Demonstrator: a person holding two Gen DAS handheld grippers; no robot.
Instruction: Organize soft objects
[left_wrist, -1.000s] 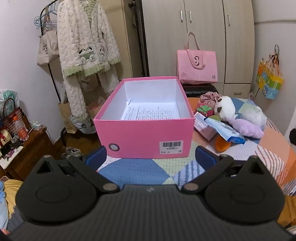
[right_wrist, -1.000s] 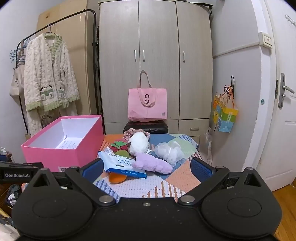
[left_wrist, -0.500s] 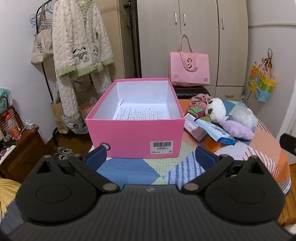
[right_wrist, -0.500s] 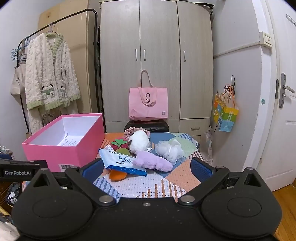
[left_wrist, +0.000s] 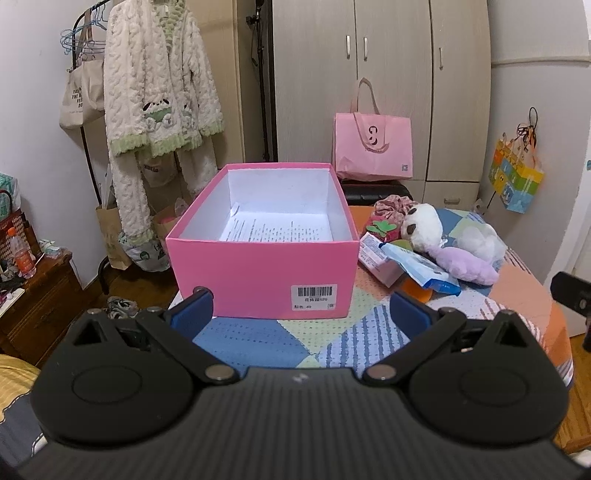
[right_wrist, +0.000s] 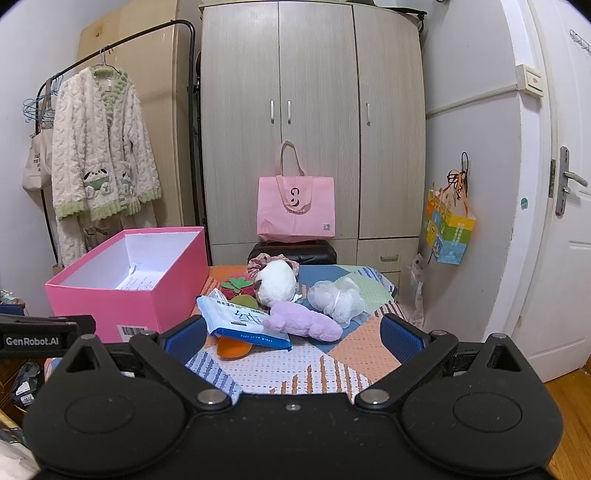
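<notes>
An open pink box (left_wrist: 258, 273) (right_wrist: 110, 306) with a printed sheet inside stands on the left of the patchwork table (left_wrist: 258, 339). To its right lies a pile of soft things: a white panda plush (right_wrist: 277, 282) (left_wrist: 421, 225), a purple plush (right_wrist: 303, 325) (left_wrist: 465, 264), a white mesh puff (right_wrist: 338, 299), a strawberry toy (right_wrist: 238, 286) and a blue wipes pack (right_wrist: 242, 323). My left gripper (left_wrist: 299, 314) is open and empty in front of the box. My right gripper (right_wrist: 293, 338) is open and empty in front of the pile.
A pink tote bag (right_wrist: 295, 206) sits on a black case before the wardrobe. A clothes rack with a fluffy robe (left_wrist: 155, 107) stands at the left. A wooden cabinet (left_wrist: 33, 306) is at the far left, a white door (right_wrist: 561, 221) at the right.
Both grippers have drawn back and risen a little, so the box and the pile look slightly farther. Both stay open and empty.
</notes>
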